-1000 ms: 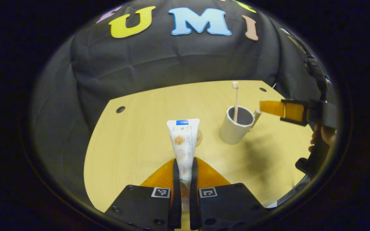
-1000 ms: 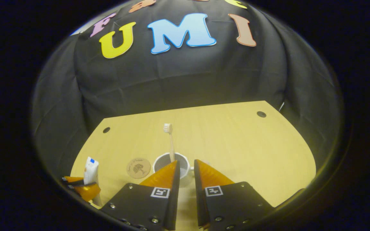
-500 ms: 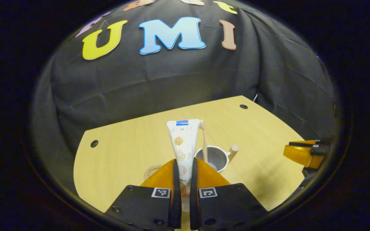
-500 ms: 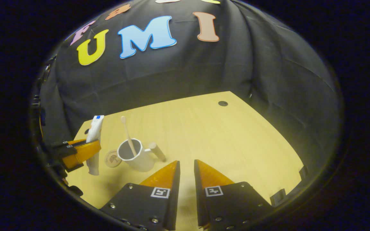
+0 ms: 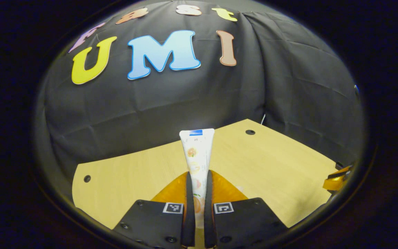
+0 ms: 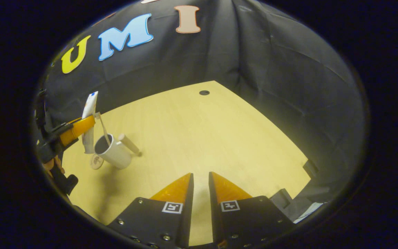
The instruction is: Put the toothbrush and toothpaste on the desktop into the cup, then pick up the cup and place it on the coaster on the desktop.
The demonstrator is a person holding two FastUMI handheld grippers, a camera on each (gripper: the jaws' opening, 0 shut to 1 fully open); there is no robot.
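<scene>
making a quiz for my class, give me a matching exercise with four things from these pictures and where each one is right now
Things:
1. toothpaste
2. toothbrush
3. coaster
4. right gripper

Places:
A. standing in the cup
B. flat on the desk beside the cup
C. clamped between the left gripper's fingers
D. over bare desk, holding nothing

Pairs: 1-C, 2-A, 3-B, 4-D

Booth is dim; light falls from overhead onto my desktop (image 6: 199,131), which reads bright yellow. The cup (image 6: 113,155) casts a soft shadow toward me. Strong fisheye curvature bends the desk edges. Focus is fairly sharp centrally, softer at the rims.
</scene>
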